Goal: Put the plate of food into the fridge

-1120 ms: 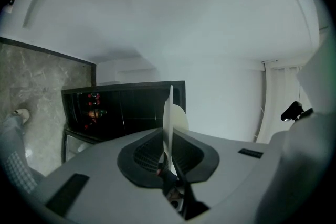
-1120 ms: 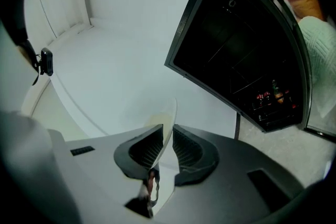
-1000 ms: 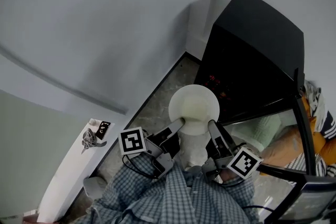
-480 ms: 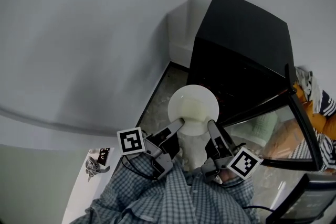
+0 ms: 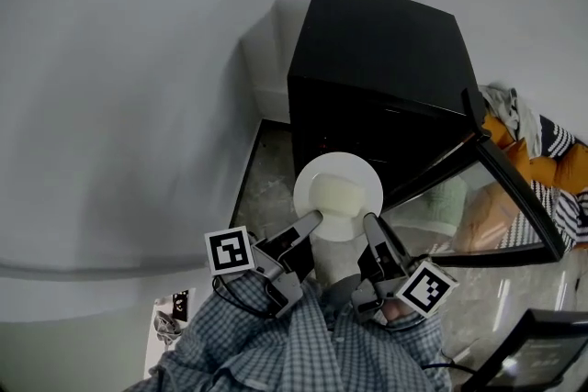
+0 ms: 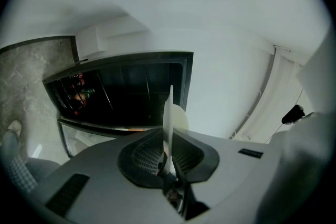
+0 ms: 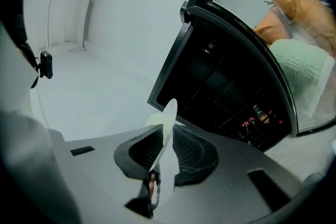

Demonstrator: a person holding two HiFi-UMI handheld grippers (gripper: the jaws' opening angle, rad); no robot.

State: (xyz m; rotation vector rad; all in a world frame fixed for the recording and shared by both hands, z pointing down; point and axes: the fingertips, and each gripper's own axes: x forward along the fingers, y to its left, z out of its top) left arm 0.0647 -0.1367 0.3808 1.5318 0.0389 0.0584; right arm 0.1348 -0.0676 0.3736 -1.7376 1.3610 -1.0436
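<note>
The person holds both grippers out in front of the chest, forearms in checked sleeves drawn close together, so that the 2 tools converge on a white plate from its near side. The left gripper reaches in from the lower left and the right gripper from the lower right, each pointing roughly level, with its marker cube turned up toward the head camera. In the left gripper view the 2 jaws are closed onto the plate's rim, which stands edge-on between the ribbed pads; the right gripper view shows the same pinch on the opposite side of the rim, with the plate tilted slightly in that picture. The plate is carried flat in the air between the 2 grippers, with a pale mound of food on it. It hangs just in front of the black fridge, at the mouth of the dark open compartment and not yet inside. The fridge's glass door stands swung open to the person's right, beside the right gripper. Bottles show on a shelf inside the fridge.
</note>
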